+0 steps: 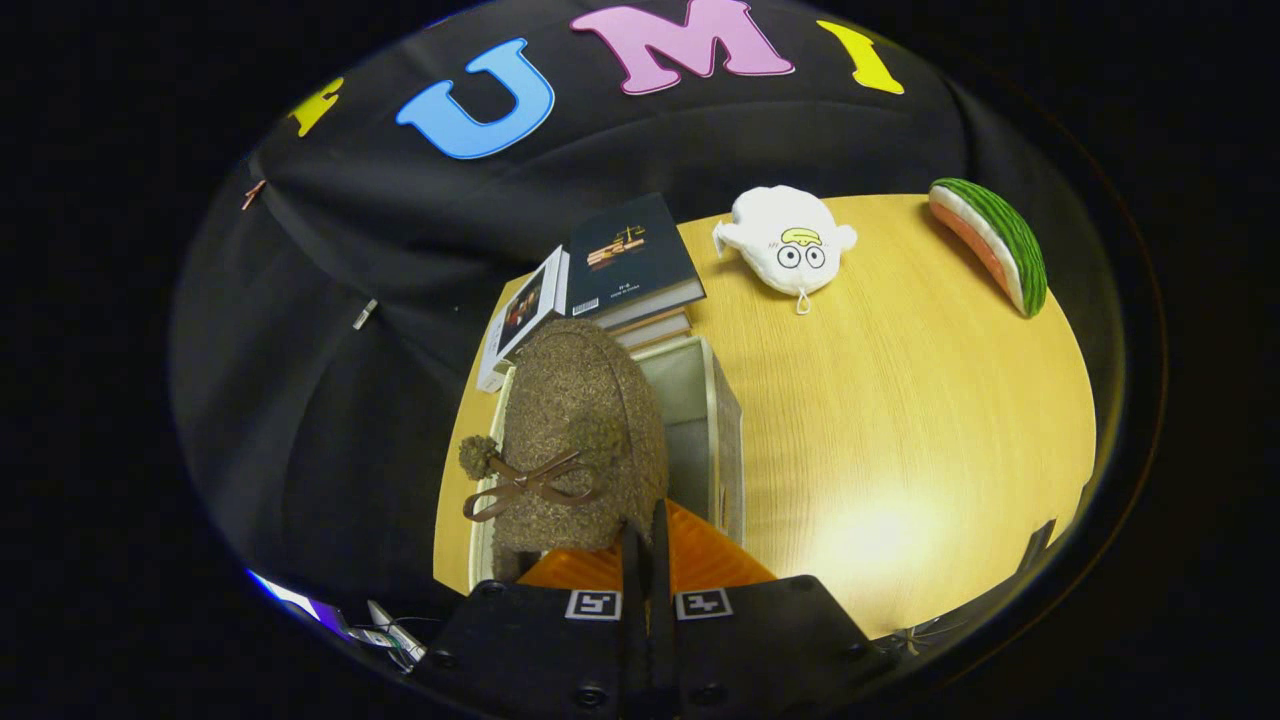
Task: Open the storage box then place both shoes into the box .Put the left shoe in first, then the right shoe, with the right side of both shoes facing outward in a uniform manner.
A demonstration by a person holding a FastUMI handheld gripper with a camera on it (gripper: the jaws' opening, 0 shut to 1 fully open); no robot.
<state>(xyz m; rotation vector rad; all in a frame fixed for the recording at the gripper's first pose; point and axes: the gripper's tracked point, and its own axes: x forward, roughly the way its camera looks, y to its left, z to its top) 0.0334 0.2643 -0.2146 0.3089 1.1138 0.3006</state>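
Observation:
A brown fuzzy shoe (580, 420) with a brown bow (530, 485) and a pompom hangs just ahead of my gripper (645, 545), toe pointing away. The fingers are pressed close together on the shoe's rear rim. The shoe hovers over the open storage box (722, 430), a beige box with a grey inside that stands at the left edge of the wooden table (900, 420). The shoe covers most of the box's left half; the grey inner wall shows to its right. I cannot tell whether this is the left or the right shoe.
A stack of books (630, 260) lies just beyond the box, with one book leaning at its left. Farther back sit a white plush toy (790, 245) and a watermelon-slice toy (995, 240). The table edge drops off left of the box.

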